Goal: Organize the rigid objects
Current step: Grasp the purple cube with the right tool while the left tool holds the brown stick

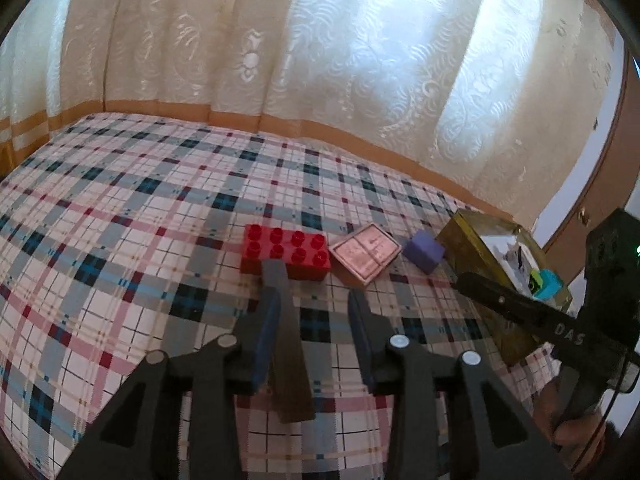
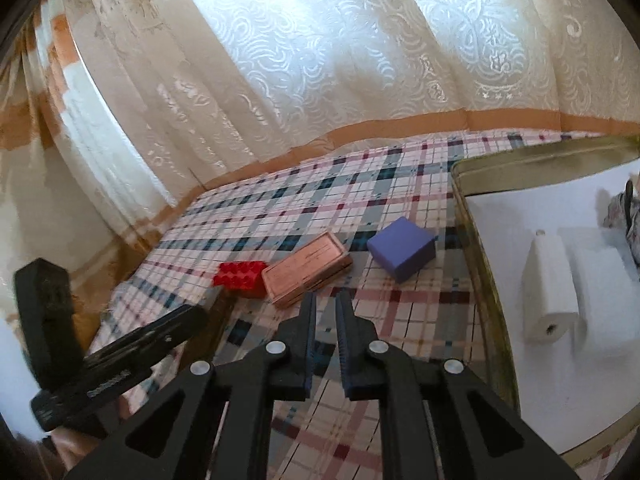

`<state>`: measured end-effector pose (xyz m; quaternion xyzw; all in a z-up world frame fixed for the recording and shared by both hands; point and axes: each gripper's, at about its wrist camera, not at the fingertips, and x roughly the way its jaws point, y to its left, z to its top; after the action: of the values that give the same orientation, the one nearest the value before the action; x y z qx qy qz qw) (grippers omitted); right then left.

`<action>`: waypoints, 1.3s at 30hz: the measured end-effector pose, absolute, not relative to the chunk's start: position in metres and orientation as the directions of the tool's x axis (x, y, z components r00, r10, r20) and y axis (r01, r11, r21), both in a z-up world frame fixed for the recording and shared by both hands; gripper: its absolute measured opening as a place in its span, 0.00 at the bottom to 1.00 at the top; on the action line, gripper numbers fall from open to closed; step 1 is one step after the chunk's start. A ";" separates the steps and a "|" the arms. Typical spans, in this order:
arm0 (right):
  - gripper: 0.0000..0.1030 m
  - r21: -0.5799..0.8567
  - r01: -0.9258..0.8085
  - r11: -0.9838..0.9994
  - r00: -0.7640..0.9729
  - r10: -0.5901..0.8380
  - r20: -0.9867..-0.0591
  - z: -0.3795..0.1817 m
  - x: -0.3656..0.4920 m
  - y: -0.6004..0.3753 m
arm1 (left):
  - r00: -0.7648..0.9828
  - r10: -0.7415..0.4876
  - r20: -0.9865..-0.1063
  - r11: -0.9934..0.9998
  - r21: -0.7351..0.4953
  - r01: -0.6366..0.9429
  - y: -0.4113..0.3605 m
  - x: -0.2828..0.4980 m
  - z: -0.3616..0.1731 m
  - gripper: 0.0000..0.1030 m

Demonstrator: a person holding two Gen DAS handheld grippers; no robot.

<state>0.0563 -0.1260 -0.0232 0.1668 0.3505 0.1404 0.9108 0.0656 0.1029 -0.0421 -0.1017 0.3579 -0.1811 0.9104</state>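
Note:
On the plaid cloth a red studded brick (image 1: 286, 250) (image 2: 240, 278), a flat pink box (image 1: 366, 254) (image 2: 308, 268) and a purple cube (image 1: 424, 250) (image 2: 402, 248) lie in a row. My left gripper (image 1: 314, 296) stands open just short of the brick. A dark flat bar (image 1: 290, 352) lies between its jaws against the left finger, with its far end at the brick. My right gripper (image 2: 325, 300) is shut and holds nothing, its tips just in front of the pink box.
A gold tin (image 1: 472, 248) (image 2: 468, 240) stands open to the right of the row, with white rolls (image 2: 552, 292) and a blue and green piece (image 1: 548, 284) inside. A patterned curtain (image 1: 320, 60) hangs along the far edge of the cloth.

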 end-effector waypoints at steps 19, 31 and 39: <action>0.12 0.015 -0.203 0.979 0.551 0.127 -0.825 -0.023 0.142 -0.114 | 0.626 -0.256 -0.736 0.965 -0.233 0.121 0.102 0.090 -0.057 0.47; 0.39 -0.211 -0.344 0.915 0.408 -0.057 -0.911 -0.029 0.183 -0.078 | 0.626 -0.174 -0.760 0.985 -0.143 0.100 0.099 0.114 -0.057 0.22; 0.37 -0.176 -0.294 0.940 0.288 -0.089 -0.954 -0.039 0.213 -0.100 | 0.630 -0.181 -0.755 0.982 -0.170 0.078 0.105 0.121 -0.058 0.23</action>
<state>0.2128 -0.0999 -0.0387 -0.1612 0.5931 0.0652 0.7861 0.1210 0.1052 -0.0580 -0.0603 0.4241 -0.0719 0.9007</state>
